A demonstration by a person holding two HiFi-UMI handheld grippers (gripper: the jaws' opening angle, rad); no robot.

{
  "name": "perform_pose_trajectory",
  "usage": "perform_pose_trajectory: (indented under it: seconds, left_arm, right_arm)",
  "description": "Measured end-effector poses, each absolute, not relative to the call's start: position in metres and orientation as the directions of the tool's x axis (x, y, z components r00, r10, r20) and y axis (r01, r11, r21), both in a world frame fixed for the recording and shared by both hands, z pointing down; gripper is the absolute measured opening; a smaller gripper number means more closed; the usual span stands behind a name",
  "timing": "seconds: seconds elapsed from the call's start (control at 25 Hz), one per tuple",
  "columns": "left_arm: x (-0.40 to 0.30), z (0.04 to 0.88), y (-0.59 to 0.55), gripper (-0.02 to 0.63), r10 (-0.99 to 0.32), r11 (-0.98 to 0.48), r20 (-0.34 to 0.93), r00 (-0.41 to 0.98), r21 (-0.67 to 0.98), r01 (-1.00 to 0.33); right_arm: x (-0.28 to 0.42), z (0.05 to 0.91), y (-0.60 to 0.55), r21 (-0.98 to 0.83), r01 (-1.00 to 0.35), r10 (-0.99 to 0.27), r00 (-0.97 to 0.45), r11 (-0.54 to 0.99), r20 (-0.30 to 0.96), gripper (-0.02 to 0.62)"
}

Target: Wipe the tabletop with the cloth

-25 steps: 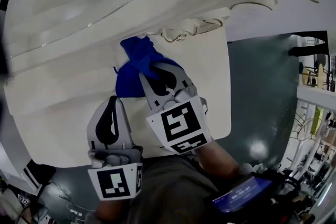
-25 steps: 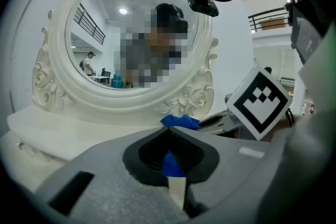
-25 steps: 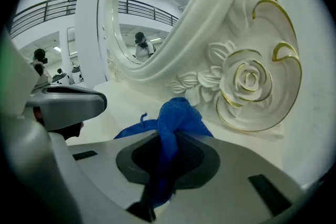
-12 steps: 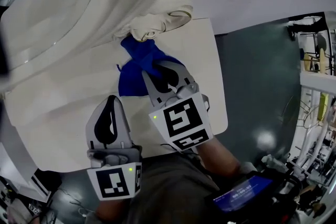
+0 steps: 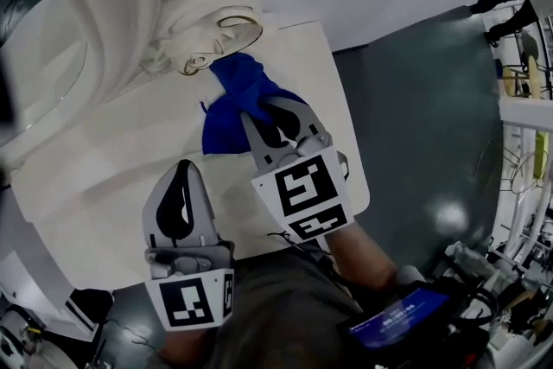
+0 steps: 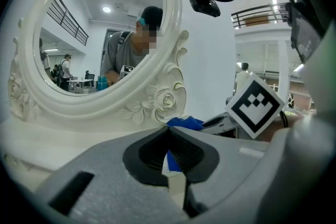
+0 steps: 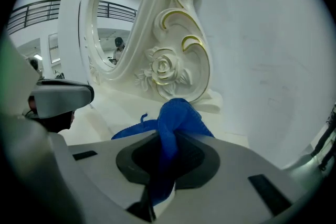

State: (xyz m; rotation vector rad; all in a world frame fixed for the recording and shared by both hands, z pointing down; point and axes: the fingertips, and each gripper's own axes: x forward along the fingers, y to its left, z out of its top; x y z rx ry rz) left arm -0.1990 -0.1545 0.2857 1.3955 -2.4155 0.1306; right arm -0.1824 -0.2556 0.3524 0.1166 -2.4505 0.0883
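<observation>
One blue cloth [image 5: 226,115], bunched up and pinched in the right gripper [image 5: 276,112], with the fingers [image 7: 239,168] closed tight on a fold of it. Spreads out past the tips and lies on the white counter [image 5: 104,186], just beside the curly foot of the big white mirror [image 5: 186,22]. Sits toward the far right corner of the counter. Left gripper [image 5: 181,173] off to the side, close to the near edge and apart from the cloth, its fingers [image 6: 110,181] pressed together on nothing at all. Seems to be somewhere in the wiping, maybe only at the start; hard to tell which. No dirt, no wet streaks and no clean path to see on the counter, so no way to say how much is done. Looks like plenty left to cover: the wide stretch in front of the mirror and the near part by the left gripper. Probably calls for dragging the cloth flat across those parts next.
</observation>
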Motion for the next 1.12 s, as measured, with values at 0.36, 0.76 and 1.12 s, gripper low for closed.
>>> perform_pose_trajectory:
  seconds: [0.36,0.76,1.12]
  left_arm:
    - [-0.168,0.282,-0.187,0.015,-0.848,0.450,0.345,-0.403,0.066,-0.891]
    - [-0.104,0.275,-0.238,0.015,-0.889,0.346,0.337,-0.310,0.051,-0.937]
    - [-0.055,0.262,-0.263,0.015,-0.907,0.311,0.312,-0.284,0.041,-0.949]
  right_arm:
    - [-0.139,0.353,-0.296,-0.036,-0.208,-0.140,-0.766,0.978,0.628,0.051]
    - [-0.035,0.350,-0.371,0.010,-0.395,-0.310,-0.705,0.919,0.638,0.051]
    - [0.038,0.327,-0.415,0.075,-0.491,-0.431,-0.671,0.868,0.603,0.051]
